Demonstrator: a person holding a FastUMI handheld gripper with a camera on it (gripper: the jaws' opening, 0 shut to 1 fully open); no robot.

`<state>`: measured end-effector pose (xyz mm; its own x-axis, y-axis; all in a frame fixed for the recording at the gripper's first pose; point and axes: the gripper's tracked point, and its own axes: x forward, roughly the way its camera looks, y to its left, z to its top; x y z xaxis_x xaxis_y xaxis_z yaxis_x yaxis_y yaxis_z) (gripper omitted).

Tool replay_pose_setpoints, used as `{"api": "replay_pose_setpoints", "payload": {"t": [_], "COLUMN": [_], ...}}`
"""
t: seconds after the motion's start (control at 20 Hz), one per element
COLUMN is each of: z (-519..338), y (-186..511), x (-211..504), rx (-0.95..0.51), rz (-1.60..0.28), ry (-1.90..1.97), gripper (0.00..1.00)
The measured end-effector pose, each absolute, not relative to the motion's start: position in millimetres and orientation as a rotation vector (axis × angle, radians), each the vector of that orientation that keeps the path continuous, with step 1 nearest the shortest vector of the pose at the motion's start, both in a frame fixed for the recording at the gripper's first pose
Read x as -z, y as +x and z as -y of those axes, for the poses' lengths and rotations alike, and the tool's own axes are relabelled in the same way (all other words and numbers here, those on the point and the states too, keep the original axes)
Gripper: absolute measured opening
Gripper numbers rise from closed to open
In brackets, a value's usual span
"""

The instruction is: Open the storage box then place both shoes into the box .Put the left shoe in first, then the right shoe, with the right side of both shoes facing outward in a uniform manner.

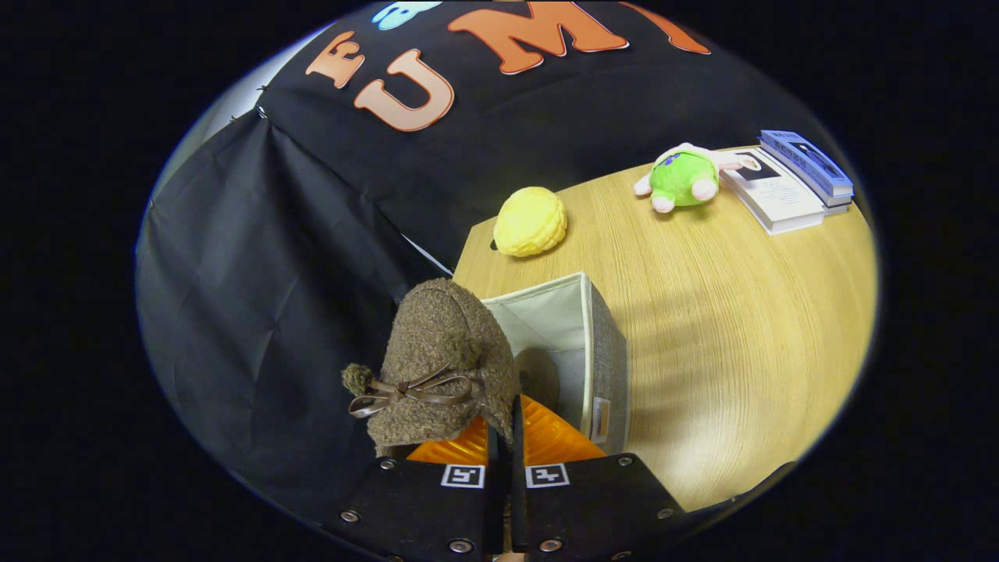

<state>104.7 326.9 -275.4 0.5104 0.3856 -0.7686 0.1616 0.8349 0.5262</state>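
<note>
My gripper [506, 437] is shut on a brown fuzzy shoe [441, 359] with a thin brown ribbon bow, its orange fingers [546, 437] pinching the shoe's edge. The shoe hangs tilted above the open grey fabric storage box [605, 351], which stands on the wooden table near its corner. Inside the box, just past the held shoe, a second brown shoe [538, 375] lies partly hidden. The box's pale inner wall faces me.
On the wooden table [741, 328] beyond the box lie a yellow plush ball [531, 222], a green and pink plush toy [685, 178] and a stack of books [788, 183] at the far side. Black cloth hangs past the table's edge.
</note>
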Motion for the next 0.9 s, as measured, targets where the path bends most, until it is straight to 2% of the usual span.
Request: {"api": "replay_pose_setpoints", "payload": {"t": [0.2,0.4,0.5,0.55,0.75,0.9], "z": [-329.8,-331.8,-329.5,-328.8,-323.9,-306.8], "y": [93.7,95.8,95.3,95.7,103.6,98.1], "x": [302.0,295.4,285.7,278.1,238.8,212.4], "rx": [-0.07,-0.063,-0.067,-0.076,-0.13,-0.164], "rz": [-1.138,-1.114,-1.09,-1.07,-0.953,-0.878], "ry": [0.594,0.582,0.569,0.57,0.615,0.588], "gripper": [0.06,0.11,0.18,0.26,0.43,0.52]}}
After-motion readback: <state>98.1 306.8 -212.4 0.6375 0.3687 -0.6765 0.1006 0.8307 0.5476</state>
